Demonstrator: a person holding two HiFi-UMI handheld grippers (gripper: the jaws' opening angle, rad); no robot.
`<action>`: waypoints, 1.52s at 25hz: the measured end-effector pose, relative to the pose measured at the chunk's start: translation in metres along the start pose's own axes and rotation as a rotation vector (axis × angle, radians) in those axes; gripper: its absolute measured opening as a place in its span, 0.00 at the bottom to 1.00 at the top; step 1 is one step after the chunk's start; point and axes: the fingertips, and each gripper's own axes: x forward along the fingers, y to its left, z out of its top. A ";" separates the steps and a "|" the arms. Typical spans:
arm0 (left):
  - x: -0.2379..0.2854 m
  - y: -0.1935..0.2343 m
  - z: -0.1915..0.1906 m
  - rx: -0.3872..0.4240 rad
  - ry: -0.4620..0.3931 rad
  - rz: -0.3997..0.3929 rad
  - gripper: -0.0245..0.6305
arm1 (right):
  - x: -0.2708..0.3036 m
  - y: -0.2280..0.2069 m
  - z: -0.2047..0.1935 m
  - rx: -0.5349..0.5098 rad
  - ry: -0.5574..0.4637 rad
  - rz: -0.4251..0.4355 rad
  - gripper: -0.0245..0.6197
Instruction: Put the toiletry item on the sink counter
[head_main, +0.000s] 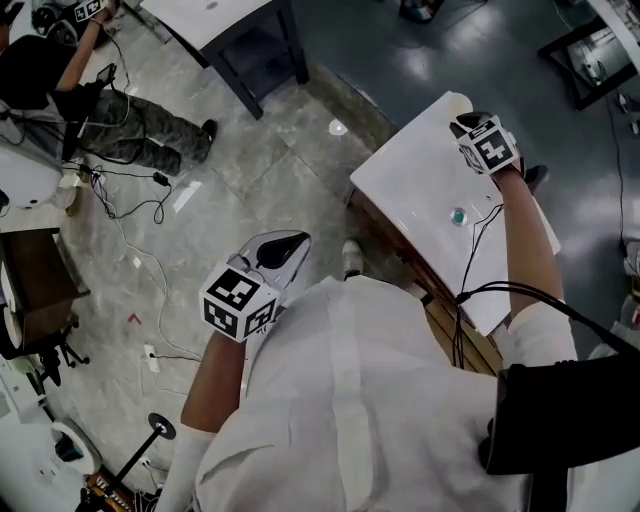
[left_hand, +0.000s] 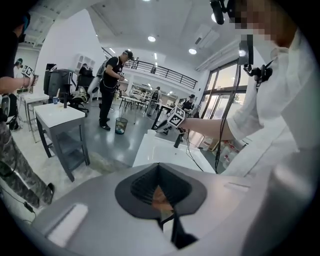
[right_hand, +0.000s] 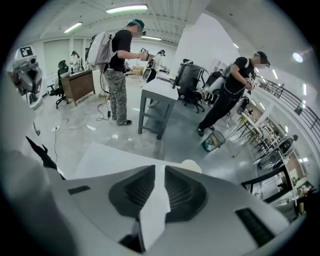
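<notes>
The white sink counter (head_main: 420, 190) stands to my right, with a small green drain (head_main: 458, 215) in its basin. My right gripper (head_main: 472, 122) hovers over the counter's far corner. Its jaws stand a narrow slit apart, the white counter shows through the gap, and nothing is between the pads. Just past its tips a small cream rounded item (right_hand: 191, 165) rests on the counter, apart from the jaws. My left gripper (head_main: 283, 248) hangs over the floor to the left of the counter, jaws together and nothing clearly held. The left gripper view shows the right gripper (left_hand: 175, 120) above the counter (left_hand: 160, 150).
A wooden cabinet (head_main: 440, 310) carries the counter. Cables trail across the stone floor (head_main: 260, 170). A grey table (head_main: 230, 30) stands behind, and a person (head_main: 110, 110) sits at the far left. Other people, desks and a bin (right_hand: 214, 140) fill the room beyond.
</notes>
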 end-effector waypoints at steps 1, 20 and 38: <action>-0.005 -0.002 -0.003 0.003 -0.004 -0.006 0.05 | -0.007 0.010 0.003 0.006 -0.014 -0.005 0.11; -0.109 -0.047 -0.075 0.056 -0.032 -0.166 0.05 | -0.133 0.320 0.045 0.207 -0.250 0.118 0.05; -0.160 -0.101 -0.126 0.105 -0.045 -0.245 0.05 | -0.195 0.492 0.041 0.174 -0.327 0.215 0.05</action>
